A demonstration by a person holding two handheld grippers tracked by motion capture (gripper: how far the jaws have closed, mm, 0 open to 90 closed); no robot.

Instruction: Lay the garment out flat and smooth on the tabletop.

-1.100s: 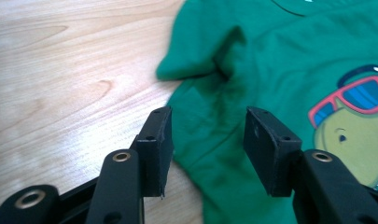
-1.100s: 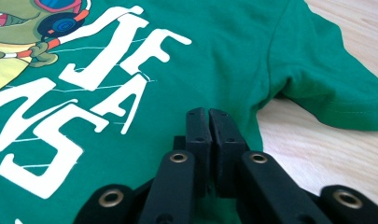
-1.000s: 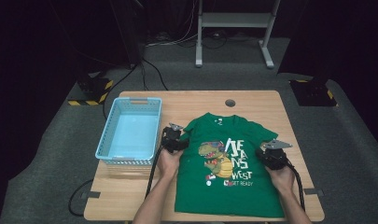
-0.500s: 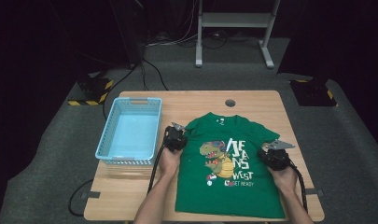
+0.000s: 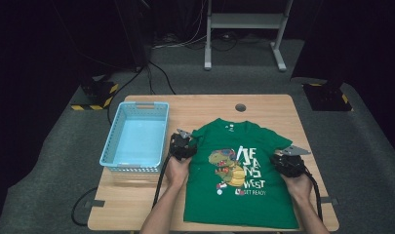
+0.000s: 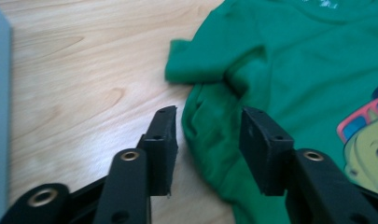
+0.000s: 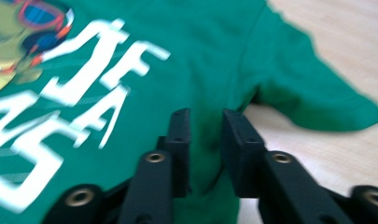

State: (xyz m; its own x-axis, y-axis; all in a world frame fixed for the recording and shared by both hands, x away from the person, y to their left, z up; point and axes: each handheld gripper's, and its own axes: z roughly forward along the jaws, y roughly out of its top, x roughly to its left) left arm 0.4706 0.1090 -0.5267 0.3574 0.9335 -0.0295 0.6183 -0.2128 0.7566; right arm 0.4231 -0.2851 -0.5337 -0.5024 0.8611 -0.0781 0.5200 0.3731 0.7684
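Green T-shirt (image 5: 239, 170) spread flat, print up, on wooden surface (image 5: 141, 204), just right of pale blue basket (image 5: 135, 136). Left gripper (image 6: 207, 135) at shirt's left edge below sleeve, jaws parted around a fabric fold. Right gripper (image 7: 205, 128) at right underarm seam, jaws narrowly apart over cloth.

In the high view the pale wooden counter (image 5: 263, 105) is brightly and evenly lit from above, while the floor and room around it fall off into near black, and the picture is soft with little fine detail. In the left gripper view a pale sheen of glare lies on the wood, and the black left claw (image 6: 208, 144) is sharper than the blurred far edge. The right gripper view is smeared, blurring the white letters on the green printed T-shirt (image 7: 214, 56).
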